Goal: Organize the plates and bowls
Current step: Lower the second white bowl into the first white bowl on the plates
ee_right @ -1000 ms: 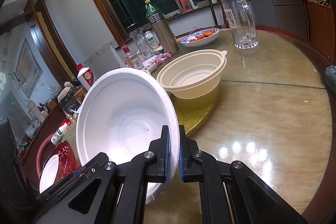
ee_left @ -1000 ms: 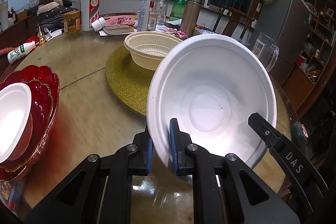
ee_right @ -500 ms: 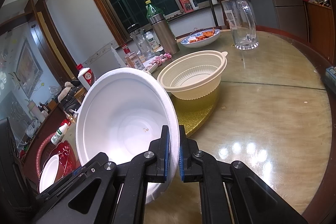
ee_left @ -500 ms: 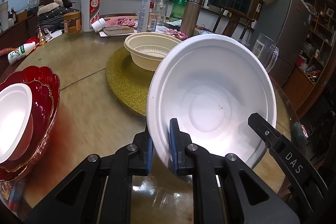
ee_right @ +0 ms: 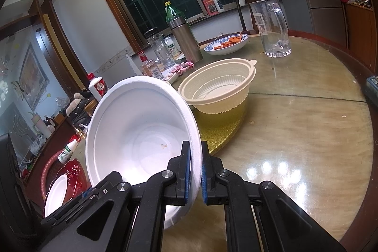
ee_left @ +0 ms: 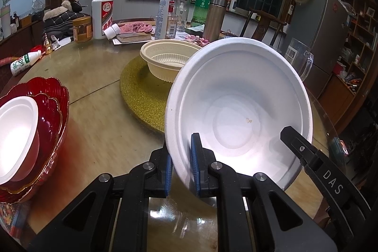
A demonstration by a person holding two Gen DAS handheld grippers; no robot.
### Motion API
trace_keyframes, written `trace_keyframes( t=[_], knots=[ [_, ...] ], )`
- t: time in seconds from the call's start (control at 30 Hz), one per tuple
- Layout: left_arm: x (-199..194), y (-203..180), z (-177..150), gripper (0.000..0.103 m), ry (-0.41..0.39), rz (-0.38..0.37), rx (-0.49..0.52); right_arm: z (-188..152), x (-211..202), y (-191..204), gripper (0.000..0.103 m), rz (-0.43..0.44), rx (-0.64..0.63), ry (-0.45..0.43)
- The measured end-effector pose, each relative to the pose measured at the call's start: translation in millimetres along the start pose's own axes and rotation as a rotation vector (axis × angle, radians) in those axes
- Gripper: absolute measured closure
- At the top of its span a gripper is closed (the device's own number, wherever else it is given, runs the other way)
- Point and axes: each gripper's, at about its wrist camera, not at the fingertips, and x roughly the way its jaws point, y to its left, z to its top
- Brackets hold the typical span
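Observation:
A large white foam bowl hangs tilted above the round table, gripped at two sides of its rim. My left gripper is shut on the left rim. My right gripper is shut on the opposite rim, and one of its fingers shows in the left wrist view. A cream ribbed plastic bowl sits on a gold glitter mat behind it. At the left, stacked red scalloped bowls hold a smaller white foam bowl.
At the far side stand a steel thermos, a green bottle, a white liquor bottle and a jar. A glass mug and a blue-rimmed plate of food sit to the right. A small bottle lies at left.

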Motion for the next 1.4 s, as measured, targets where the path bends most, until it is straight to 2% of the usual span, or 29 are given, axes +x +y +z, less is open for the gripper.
trace_keyframes(
  t=[0.53, 1.1, 1.4],
  knots=[
    [-15, -5, -3, 0.09, -0.041, 0.051, 0.025, 0, -9, 2, 0.095, 0.025, -0.014, -0.03],
    [-50, 16, 0, 0.088, -0.071, 0.082, 0.004, 3, -28, 40, 0.094, 0.081, -0.112, -0.042],
    [-76, 44, 6, 0.088, -0.067, 0.121, -0.046, 3, -40, 75, 0.094, 0.14, -0.174, -0.022]
  ],
)
